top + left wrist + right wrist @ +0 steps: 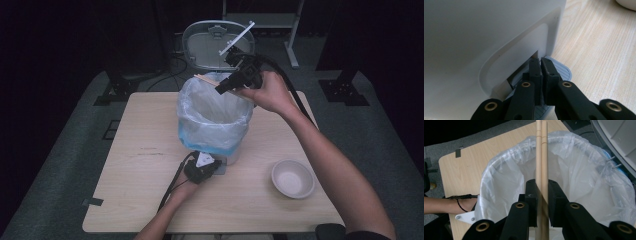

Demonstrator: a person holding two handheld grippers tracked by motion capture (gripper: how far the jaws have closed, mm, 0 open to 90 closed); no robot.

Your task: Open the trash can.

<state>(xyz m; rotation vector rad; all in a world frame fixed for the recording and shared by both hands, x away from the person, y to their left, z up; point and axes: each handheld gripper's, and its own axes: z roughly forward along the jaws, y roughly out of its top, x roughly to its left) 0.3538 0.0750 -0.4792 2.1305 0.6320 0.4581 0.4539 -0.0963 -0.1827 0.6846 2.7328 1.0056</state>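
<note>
Chopsticks between hand-held gripper jaws

pale wood chopsticks, white bin

- In the high view, the bin's body is mostly hidden behind the draped plastic liner; only a small strip shows at centre, low on the bag.
- In the left gripper view, the bin wall is cut off by the top and left edges, and the grey pedal is partly covered by the left gripper, whose jaws are pressed together.
- In the right gripper view, the wooden chopsticks run off the top edge, so their far ends are unseen; their lower ends are cut off by the bottom edge.
- The bin's raised lid is cut off at the upper right of that view.
- The white bowl is clipped by the upper right corner of the left gripper view.
</note>
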